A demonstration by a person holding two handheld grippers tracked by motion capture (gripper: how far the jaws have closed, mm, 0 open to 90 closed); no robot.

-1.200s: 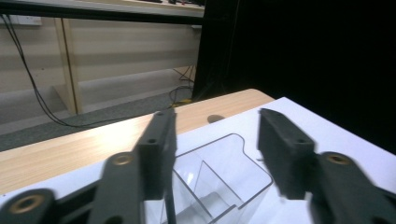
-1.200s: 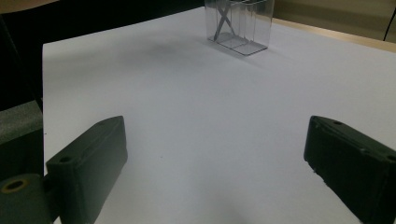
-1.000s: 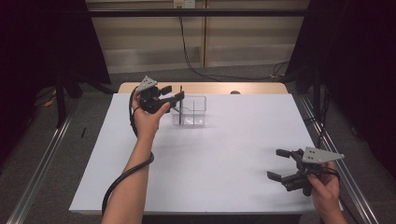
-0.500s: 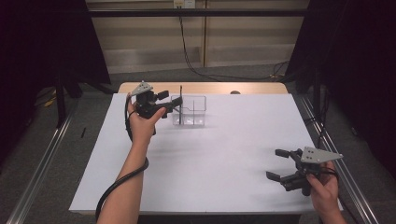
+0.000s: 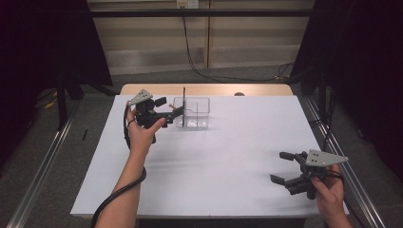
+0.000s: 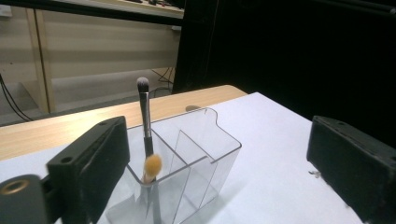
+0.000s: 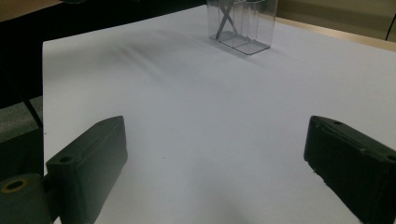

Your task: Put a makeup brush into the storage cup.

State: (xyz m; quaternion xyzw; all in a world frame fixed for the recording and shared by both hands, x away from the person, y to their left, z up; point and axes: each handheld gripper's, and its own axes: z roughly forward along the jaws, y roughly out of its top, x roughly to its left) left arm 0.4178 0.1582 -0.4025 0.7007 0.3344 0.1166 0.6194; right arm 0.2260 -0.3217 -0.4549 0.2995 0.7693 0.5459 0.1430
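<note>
Jaws of the left gripper [image 5: 172, 108] have just been opening and stand wide, nothing between them. Just beyond, upper middle of the high view, sits a clear organizer [image 6: 187, 163] holding two brushes [image 6: 145, 122]. The right gripper [image 5: 283, 167], lower right, is spread wide over the white table [image 5: 223, 156], gripping nothing.

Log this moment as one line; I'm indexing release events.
left gripper: jaws just opened, empty | brushes: standing in clear organizer | right gripper: open, empty, near table edge
</note>
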